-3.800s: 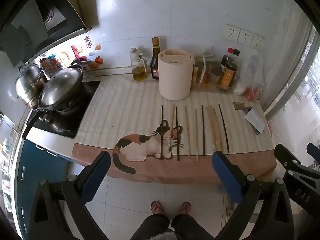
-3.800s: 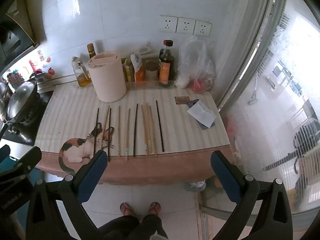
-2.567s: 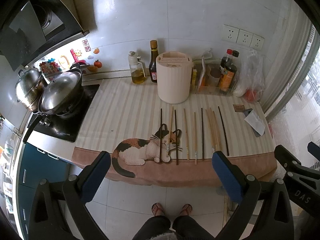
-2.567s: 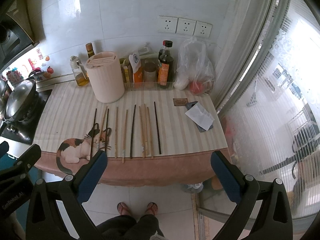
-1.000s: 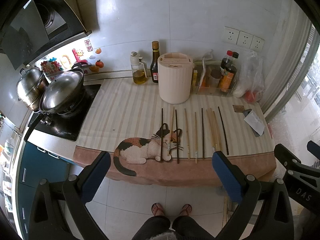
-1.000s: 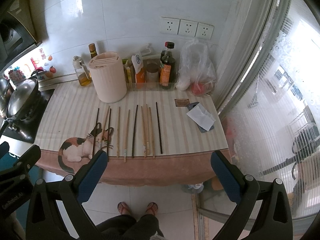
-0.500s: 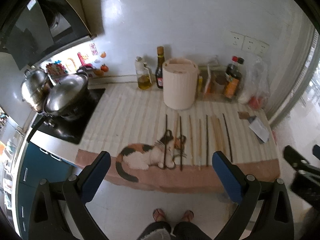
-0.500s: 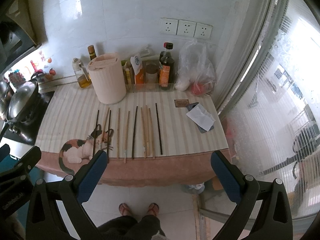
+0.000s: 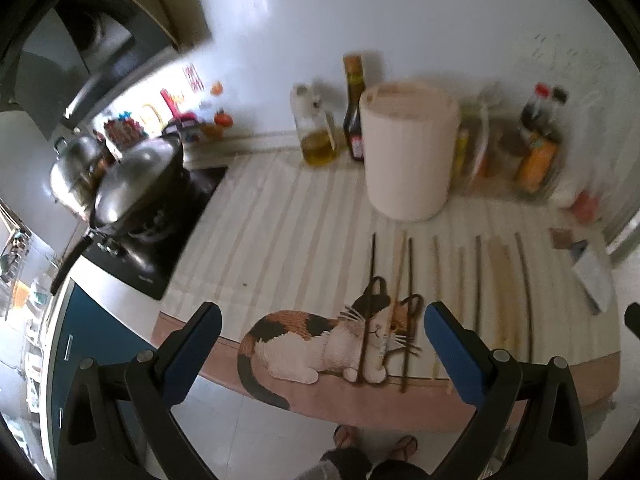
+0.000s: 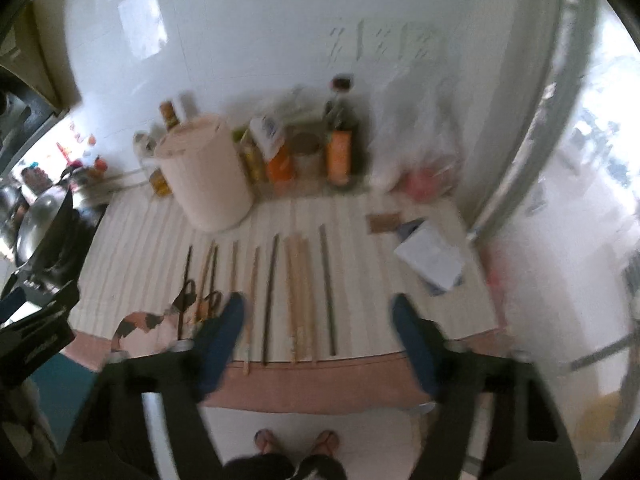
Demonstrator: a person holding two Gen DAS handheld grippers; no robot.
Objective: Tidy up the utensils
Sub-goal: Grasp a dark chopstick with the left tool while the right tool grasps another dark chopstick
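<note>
Chopsticks [image 10: 298, 292], thin sticks of dark and pale wood, lie side by side on the striped cream cloth [image 9: 280, 232] with its printed calico cat [image 9: 320, 340], running from the counter's front edge toward the wall; about ten sticks are countable in the right wrist view, though blur makes the count uncertain; the leftmost few lie across the cat's head. Just behind the row stands one tall cream cylindrical utensil holder [image 9: 408, 152]; one oil jug [image 9: 314, 132] and one dark sauce bottle [image 9: 354, 112] stand to its left, more bottles and packets [image 10: 312, 148] to its right, against the white tiled wall. One lidded steel wok [image 9: 136, 188] sits on the black hob at far left; a white folded paper [image 10: 430, 258] lies at the cloth's right end. Left gripper [image 9: 322, 334] hovers off the counter's front edge, blue-padded fingers spread wide, grasping nothing; right gripper [image 10: 318, 316] likewise hovers above the near ends of the sticks, spread and unloaded; no contact observed.
</note>
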